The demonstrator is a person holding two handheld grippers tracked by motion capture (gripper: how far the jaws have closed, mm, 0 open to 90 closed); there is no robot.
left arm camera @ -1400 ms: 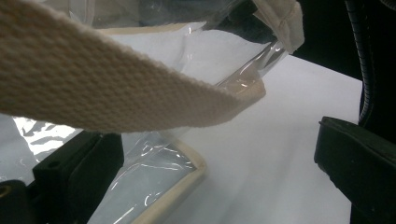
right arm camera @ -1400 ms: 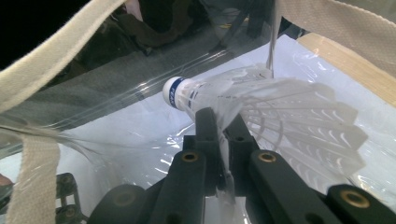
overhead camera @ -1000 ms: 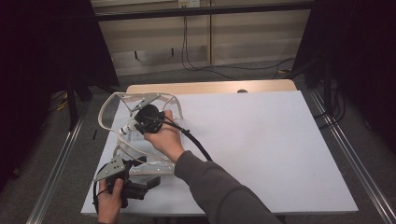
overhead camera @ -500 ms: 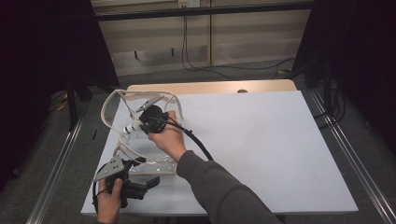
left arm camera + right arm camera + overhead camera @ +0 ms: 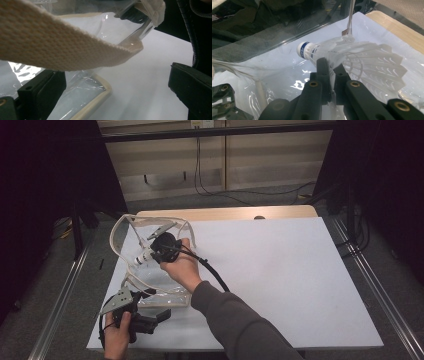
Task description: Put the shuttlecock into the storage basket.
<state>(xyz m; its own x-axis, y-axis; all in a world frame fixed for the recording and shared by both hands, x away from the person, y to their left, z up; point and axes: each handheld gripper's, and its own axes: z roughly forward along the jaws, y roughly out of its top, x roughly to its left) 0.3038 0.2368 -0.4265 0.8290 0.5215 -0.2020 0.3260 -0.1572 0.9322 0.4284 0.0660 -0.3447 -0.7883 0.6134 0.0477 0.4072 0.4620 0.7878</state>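
Note:
A clear plastic bag with beige trim lies at the front left of the white table, and its beige strap arches up over its mouth. My right gripper is shut on a white feather shuttlecock inside that mouth. In the right gripper view the jaws pinch the shuttlecock by its skirt, with its blue-banded cork pointing away. My left gripper rests at the table's front left corner, open. In the left gripper view the bag's corner lies by one jaw, under the strap.
A wooden board sticks out past the table's far edge. Metal rails run along both sides of the table. The right gripper's black cable trails over the table beside the sleeve. Wires lie on the floor behind.
The strap loop and the bag's mouth have risen a little and spread around the right gripper. The right hand has barely shifted. The left hand has stayed still.

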